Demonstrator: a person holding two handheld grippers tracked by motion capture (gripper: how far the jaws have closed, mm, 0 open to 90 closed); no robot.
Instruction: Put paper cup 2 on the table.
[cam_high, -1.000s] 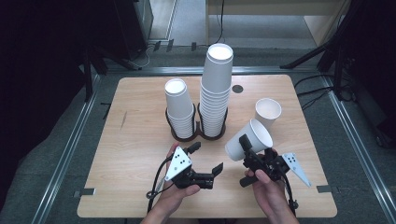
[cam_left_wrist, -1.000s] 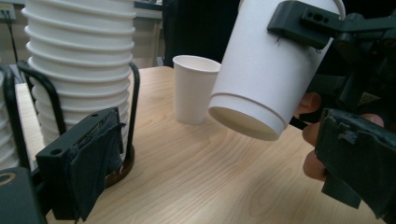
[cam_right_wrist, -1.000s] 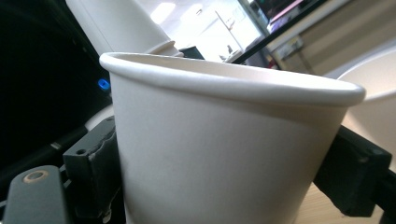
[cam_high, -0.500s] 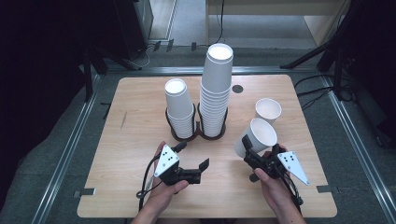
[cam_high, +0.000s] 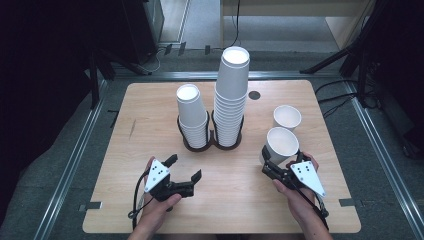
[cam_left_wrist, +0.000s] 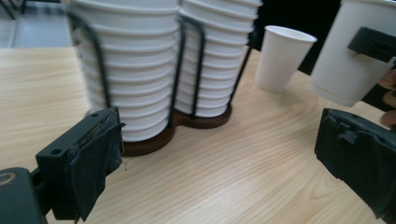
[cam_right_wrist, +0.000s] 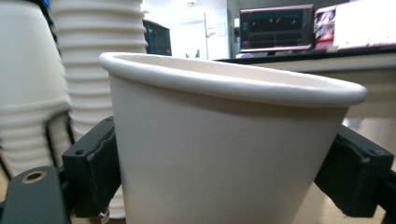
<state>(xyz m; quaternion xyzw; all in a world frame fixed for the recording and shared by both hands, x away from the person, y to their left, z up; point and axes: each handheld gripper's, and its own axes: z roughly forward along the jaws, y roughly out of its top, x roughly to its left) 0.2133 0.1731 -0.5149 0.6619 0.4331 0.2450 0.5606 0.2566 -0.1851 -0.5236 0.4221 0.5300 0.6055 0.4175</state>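
Note:
My right gripper is at the front right of the table, shut on a white paper cup that stands nearly upright, mouth up. In the right gripper view both pads touch the cup at its sides, though the jaws have just been opening a little. A second loose cup stands on the table just behind it. My left gripper hovers open, with nothing between its jaws, low over the front of the table. It faces the two cup stacks.
A dark wire holder at mid-table carries a short stack of cups and a taller stack. A small dark round hole marks the table behind them. The held cup also appears at the right of the left gripper view.
The right gripper has brought the cup from a tilt to nearly upright and lower, in front of the loose cup. The left gripper has drawn back from the holder towards the front left.

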